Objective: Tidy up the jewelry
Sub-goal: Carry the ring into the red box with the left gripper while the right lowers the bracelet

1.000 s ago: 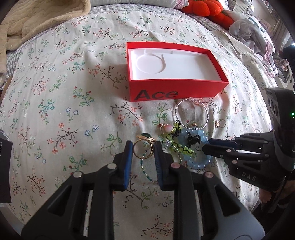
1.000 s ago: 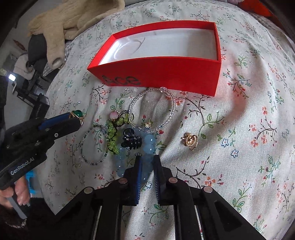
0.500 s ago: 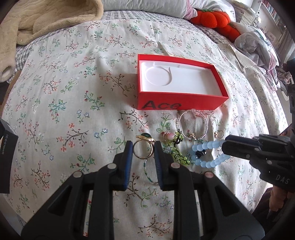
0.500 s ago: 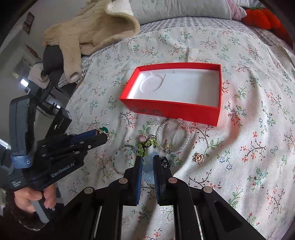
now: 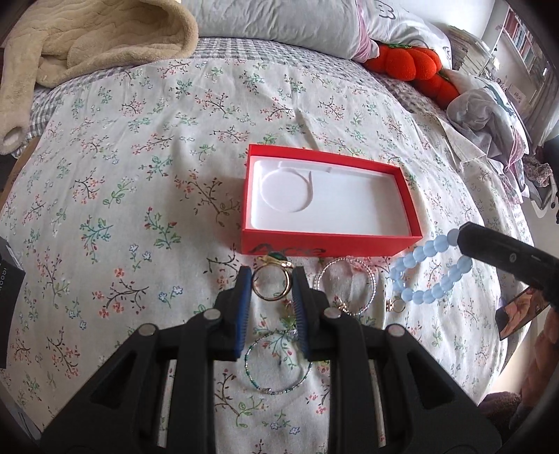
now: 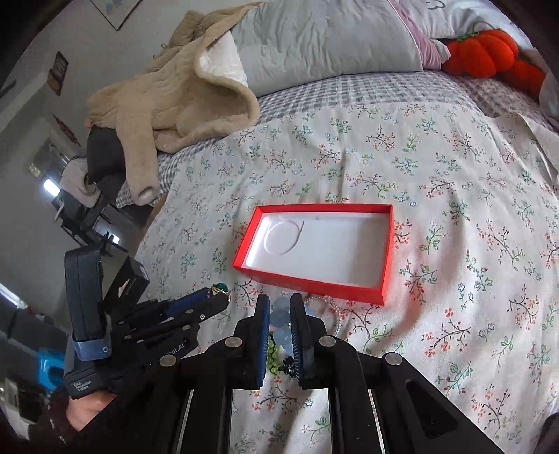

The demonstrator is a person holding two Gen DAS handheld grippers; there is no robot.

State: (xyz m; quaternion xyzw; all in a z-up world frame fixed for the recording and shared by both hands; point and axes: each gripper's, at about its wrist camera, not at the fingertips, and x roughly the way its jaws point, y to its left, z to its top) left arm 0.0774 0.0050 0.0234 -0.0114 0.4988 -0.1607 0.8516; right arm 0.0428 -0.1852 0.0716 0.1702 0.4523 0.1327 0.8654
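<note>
A red box (image 5: 328, 244) with a white insert lies open on the floral bedspread; it also shows in the right wrist view (image 6: 314, 284). My left gripper (image 5: 271, 279) is shut on a gold ring with a green stone (image 5: 272, 284), held in the air just in front of the box. My right gripper (image 6: 279, 307) is shut on a pale blue bead bracelet (image 5: 431, 274), which hangs from it to the right of the box's front corner. On the bedspread below lie a clear bead bracelet (image 5: 346, 284), a thin teal bead bracelet (image 5: 277, 363) and a small gold ring (image 5: 396, 305).
A beige jacket (image 5: 87, 38) lies at the back left. A pillow (image 5: 279, 24) and an orange plush pumpkin (image 5: 408, 66) are at the back. Crumpled clothes (image 5: 489, 111) lie at the right. A black box (image 5: 8, 293) sits at the left edge.
Both grippers have lifted up and back from the bedspread. The right one has raised the blue bracelet off the jewelry pile. The left one has raised the ring.
</note>
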